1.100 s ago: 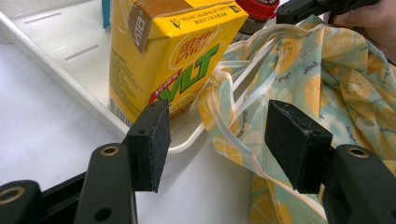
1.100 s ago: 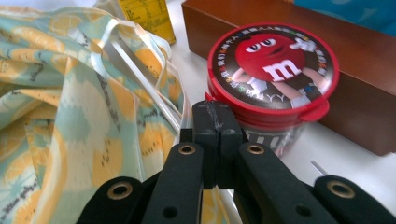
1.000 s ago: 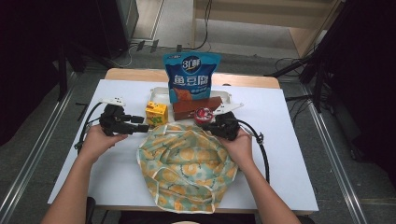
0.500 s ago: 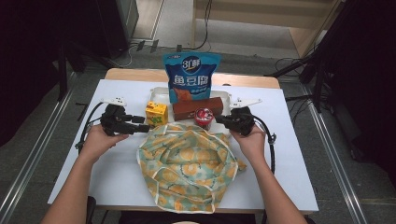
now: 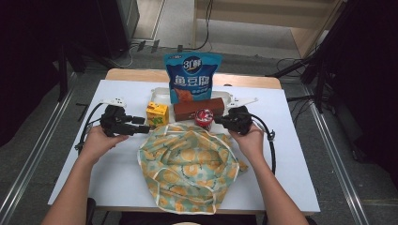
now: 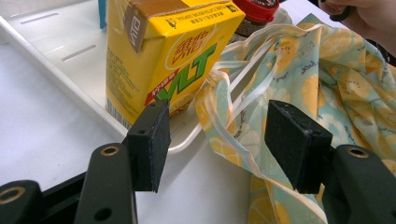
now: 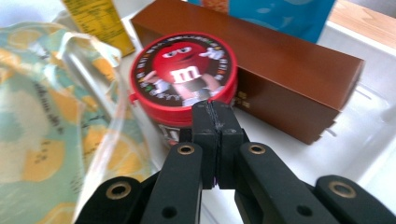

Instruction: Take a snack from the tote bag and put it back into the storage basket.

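A lemon-print fabric bag (image 5: 187,164) lies open on the white table in front of me. Behind it, on a white tray (image 5: 159,96), stand a yellow juice carton (image 5: 157,115), a red candy tub (image 5: 204,117), a brown box (image 5: 199,109) and a blue snack bag (image 5: 192,82). My left gripper (image 5: 143,127) is open, its jaws on either side of the bag's rim and strap (image 6: 233,107), just before the carton (image 6: 163,51). My right gripper (image 5: 218,121) is shut on nothing, its tips (image 7: 215,109) right at the red tub (image 7: 182,77), with the brown box (image 7: 280,70) behind.
The tray's rim (image 6: 56,42) runs under the carton at the bag's far edge. Black cables trail from both grippers over the table (image 5: 300,140). Bare table lies to the left and right of the fabric bag. The table's wooden back edge (image 5: 136,75) is behind the tray.
My right gripper has shifted to the right and slightly away from me, from the bag's rim to beside the red tub. The left gripper has stayed put.
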Demonstrator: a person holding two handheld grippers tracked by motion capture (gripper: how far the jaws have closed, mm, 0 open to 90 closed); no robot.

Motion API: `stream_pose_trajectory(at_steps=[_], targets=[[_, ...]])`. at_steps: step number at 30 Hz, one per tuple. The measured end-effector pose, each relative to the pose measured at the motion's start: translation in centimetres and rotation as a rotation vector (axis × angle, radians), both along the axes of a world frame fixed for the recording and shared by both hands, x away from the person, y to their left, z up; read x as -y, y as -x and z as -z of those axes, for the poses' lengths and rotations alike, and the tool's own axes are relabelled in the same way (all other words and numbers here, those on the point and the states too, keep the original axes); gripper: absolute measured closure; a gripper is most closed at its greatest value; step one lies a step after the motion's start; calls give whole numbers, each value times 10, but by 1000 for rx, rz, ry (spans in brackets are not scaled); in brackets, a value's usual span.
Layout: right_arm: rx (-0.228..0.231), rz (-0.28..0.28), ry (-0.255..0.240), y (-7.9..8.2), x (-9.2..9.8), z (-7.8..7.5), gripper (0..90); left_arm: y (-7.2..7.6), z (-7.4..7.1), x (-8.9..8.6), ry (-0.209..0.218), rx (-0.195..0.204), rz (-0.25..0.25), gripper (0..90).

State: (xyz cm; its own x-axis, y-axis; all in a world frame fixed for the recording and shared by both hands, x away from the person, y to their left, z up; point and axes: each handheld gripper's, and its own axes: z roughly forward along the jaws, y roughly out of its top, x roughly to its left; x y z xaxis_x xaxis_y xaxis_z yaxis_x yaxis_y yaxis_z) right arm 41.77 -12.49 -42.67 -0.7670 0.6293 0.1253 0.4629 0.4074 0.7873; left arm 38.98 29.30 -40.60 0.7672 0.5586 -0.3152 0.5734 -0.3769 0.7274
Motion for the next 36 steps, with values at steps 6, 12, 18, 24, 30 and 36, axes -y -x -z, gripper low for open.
stream_pose_trajectory(at_steps=[6,12,18,24,30,36], targets=[[20,-3,17,4,-3,-2,900,0,0,1,1,1,2,411],[16,48,-7,-6,4,2,900,-1,1,2,-4,-3,3,411],[5,29,-6,-9,-1,7,900,0,1,1,4,-3,3,411],[10,-1,2,-2,-3,4,900,0,-1,-1,12,0,-2,411],[18,-30,5,7,-8,1,898,0,0,0,13,-1,-2,411],[26,-16,12,8,-10,3,897,-1,-1,0,12,3,0,411]])
